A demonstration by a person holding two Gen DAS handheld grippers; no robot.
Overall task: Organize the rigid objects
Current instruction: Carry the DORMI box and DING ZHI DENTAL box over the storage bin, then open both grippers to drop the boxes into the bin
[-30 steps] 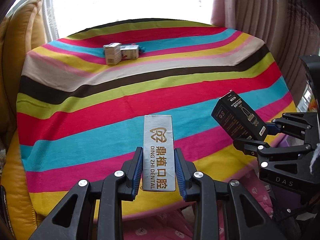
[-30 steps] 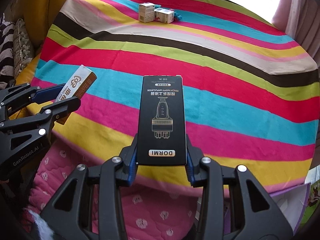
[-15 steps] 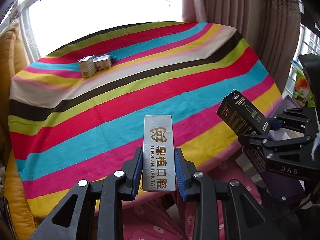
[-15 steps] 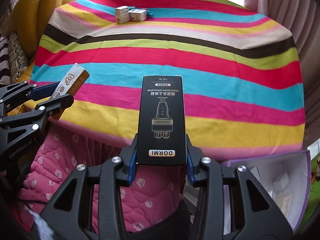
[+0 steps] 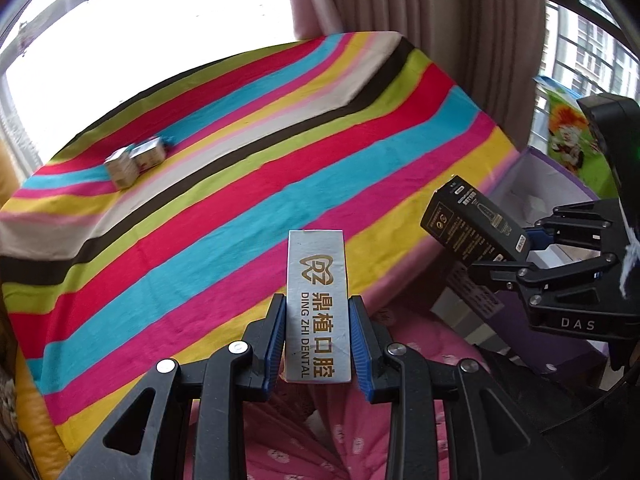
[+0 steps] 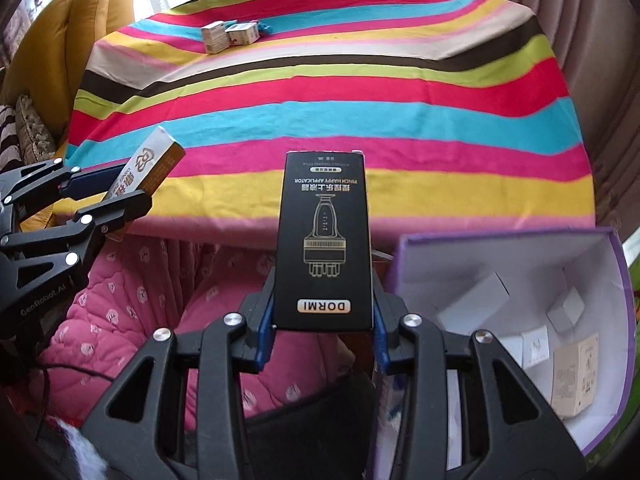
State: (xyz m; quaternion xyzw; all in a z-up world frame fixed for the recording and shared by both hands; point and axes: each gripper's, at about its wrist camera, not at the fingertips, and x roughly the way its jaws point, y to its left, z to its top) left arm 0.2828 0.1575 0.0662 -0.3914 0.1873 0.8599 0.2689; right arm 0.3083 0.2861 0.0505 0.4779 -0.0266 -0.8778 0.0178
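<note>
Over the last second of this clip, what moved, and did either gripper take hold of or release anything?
Both grippers pulled back from the striped table and swung right, bringing the purple box into the right wrist view. Nothing was grasped or released: the left gripper keeps the silver dental box, the right gripper the black DORMI box. The two small boxes stayed on the table's far side.

— Anything standing on the bench (image 6: 320,92)?
— Only two small boxes (image 6: 230,36) at its far side; the striped middle lies bare.
— And the purple bin (image 6: 616,280)?
— Open-topped, with boxes littering its floor.
</note>
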